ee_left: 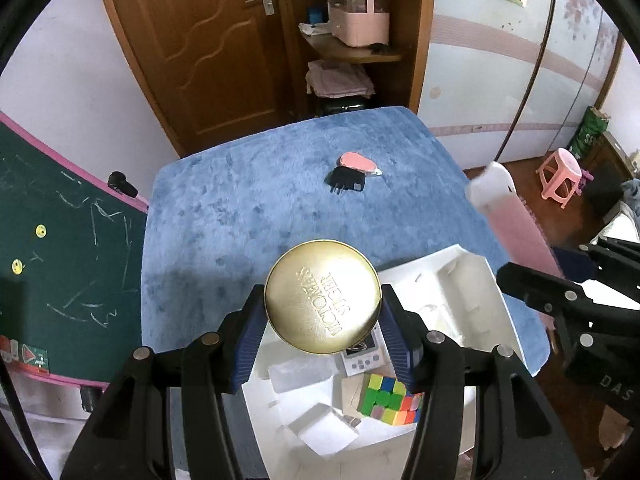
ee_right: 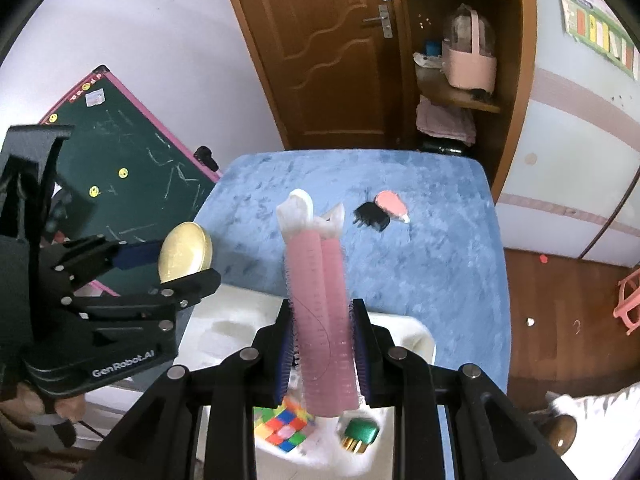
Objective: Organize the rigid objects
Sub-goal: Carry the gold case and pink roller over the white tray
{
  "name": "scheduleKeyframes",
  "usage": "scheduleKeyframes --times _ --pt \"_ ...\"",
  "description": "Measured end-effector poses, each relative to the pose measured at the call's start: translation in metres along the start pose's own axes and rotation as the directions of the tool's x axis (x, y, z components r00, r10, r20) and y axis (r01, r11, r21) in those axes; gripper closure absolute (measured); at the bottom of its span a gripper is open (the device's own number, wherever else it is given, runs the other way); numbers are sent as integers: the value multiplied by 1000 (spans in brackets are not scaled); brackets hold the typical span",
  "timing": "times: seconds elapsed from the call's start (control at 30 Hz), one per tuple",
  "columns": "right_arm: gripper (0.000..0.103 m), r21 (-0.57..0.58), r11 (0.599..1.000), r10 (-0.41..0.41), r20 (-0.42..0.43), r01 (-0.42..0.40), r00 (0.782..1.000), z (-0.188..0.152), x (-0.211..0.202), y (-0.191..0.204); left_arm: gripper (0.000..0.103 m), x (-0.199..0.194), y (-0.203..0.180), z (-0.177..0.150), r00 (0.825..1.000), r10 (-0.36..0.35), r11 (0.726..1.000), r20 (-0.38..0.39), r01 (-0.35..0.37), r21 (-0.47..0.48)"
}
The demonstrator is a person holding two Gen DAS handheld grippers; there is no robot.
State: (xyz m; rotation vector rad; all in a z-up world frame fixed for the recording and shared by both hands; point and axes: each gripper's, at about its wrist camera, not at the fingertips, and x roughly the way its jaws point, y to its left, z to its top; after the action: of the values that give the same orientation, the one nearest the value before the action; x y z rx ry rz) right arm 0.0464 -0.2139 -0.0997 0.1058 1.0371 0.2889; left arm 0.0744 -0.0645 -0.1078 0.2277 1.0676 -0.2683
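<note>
My left gripper [ee_left: 322, 308] is shut on a round gold tin [ee_left: 322, 297] and holds it above the white box [ee_left: 480, 280]. It also shows in the right wrist view [ee_right: 185, 257]. My right gripper [ee_right: 322, 356] is shut on a pink hair clip with a white bow end [ee_right: 318, 300], upright over the box [ee_right: 224, 320]; the clip shows in the left wrist view [ee_left: 516, 224]. Inside the box lie a colourful cube [ee_left: 390, 398], a small white device [ee_left: 362, 354] and a green and gold item [ee_right: 360, 434].
On the blue fuzzy table cover [ee_left: 240, 200] lie a black comb-like piece [ee_left: 347, 181] and a pink oval piece [ee_left: 358, 162] at the far side. A green chalkboard [ee_left: 60, 220] stands left. A pink stool [ee_left: 560, 176] stands right on the floor.
</note>
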Motion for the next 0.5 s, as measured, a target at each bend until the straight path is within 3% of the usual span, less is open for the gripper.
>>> scheduleKeyframes --times 0.13,0.23,0.5 --pt "77 27 1000 -10 -27 11 1000 -22 -2 5 45 6 3 -18 1000 -19 999 -19 19 -26" --pt "77 42 999 -26 -58 28 998 -38 4 7 45 11 0 -30 1000 12 1000 -11 -12 -6" --pt "77 72 995 -61 -146 72 987 -76 23 9 45 28 -8 -52 999 3 999 -42 -1 48"
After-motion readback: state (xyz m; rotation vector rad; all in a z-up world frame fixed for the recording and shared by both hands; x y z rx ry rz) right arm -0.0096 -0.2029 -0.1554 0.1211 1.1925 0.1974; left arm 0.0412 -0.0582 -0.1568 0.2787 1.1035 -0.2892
